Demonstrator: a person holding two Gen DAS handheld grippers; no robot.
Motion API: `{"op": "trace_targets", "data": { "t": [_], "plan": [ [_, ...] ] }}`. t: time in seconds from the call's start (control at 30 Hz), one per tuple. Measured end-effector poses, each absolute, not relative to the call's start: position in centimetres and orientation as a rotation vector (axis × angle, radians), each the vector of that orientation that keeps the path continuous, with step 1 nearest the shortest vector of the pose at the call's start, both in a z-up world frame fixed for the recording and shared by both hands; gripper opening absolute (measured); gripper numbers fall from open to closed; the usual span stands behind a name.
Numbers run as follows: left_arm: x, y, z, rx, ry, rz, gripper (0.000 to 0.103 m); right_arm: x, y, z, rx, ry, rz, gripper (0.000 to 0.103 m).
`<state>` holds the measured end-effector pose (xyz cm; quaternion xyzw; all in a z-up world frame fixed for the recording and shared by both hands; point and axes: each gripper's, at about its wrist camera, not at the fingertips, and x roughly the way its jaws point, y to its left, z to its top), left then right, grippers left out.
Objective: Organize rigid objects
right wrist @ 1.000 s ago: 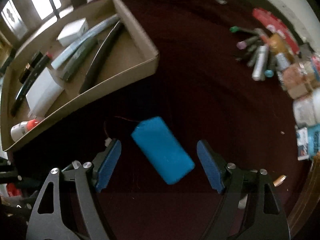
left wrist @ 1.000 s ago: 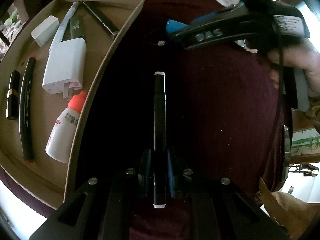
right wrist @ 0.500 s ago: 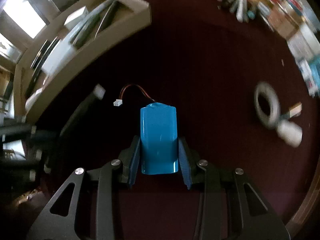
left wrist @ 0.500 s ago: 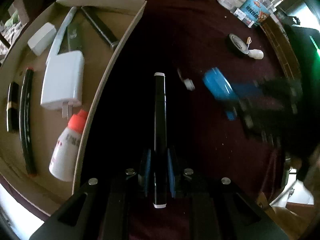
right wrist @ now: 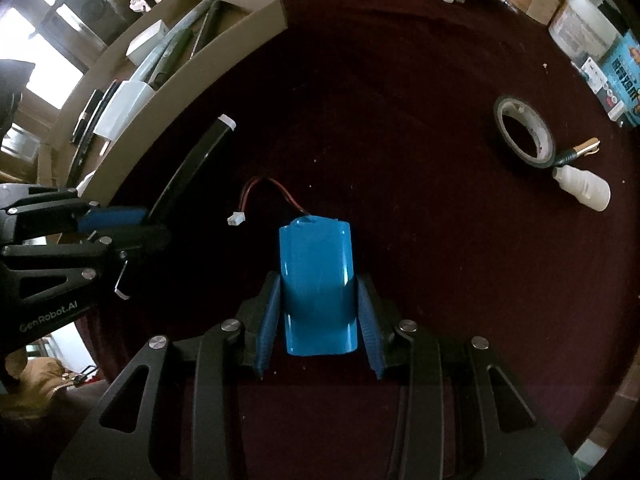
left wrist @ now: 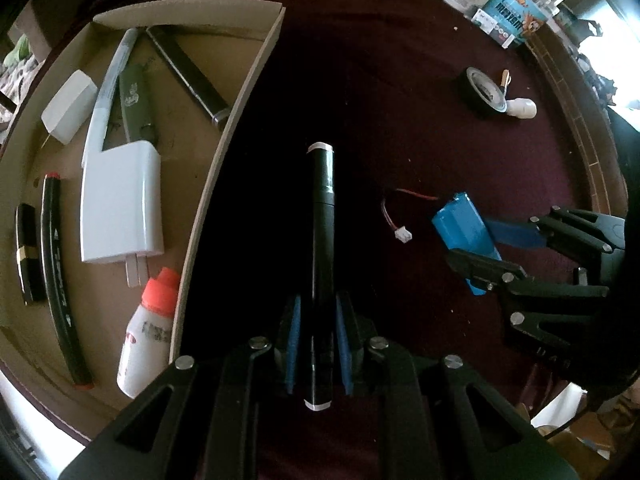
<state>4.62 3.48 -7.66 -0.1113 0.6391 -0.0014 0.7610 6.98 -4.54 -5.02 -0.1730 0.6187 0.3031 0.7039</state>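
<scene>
Tape roll (right wrist: 524,132), white bottle (right wrist: 582,188) lie right of battery (right wrist: 318,288).

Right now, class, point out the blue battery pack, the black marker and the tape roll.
blue battery pack (right wrist: 316,288): right wrist view, middle of its wrap.
black marker (left wrist: 323,240): left wrist view, mid-barrel.
tape roll (right wrist: 542,142): right wrist view, its right rim.

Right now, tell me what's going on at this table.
A person is sorting loose items into a cardboard tray. The left gripper is clamped on a black marker; the right gripper is clamped on a blue battery pack with its wire lead trailing. Both are beside the tray, not yet over it. A tape roll lies untouched.
</scene>
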Motion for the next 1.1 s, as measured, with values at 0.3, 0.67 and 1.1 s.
{"op": "trace_targets", "data": {
  "t": [0.3, 0.67, 1.1],
  "plan": [
    [6.1, 2.5, -7.8, -0.171, 1.395, -0.011, 0.016, 7.1, -2.3, -4.5, -0.47, 1.362, 0.641, 0.038],
    [6.6, 1.2, -7.6, -0.142, 1.371, -0.025, 0.015, 8.0, -3.3, -3.8, -0.338, 1.35, 0.632, 0.036],
    [6.8, 2.0, -5.4, -0.188, 1.313, -0.041, 0.015, 8.6, -5.9, -2.1, -0.234, 1.313, 0.66, 0.036]
  ]
}}
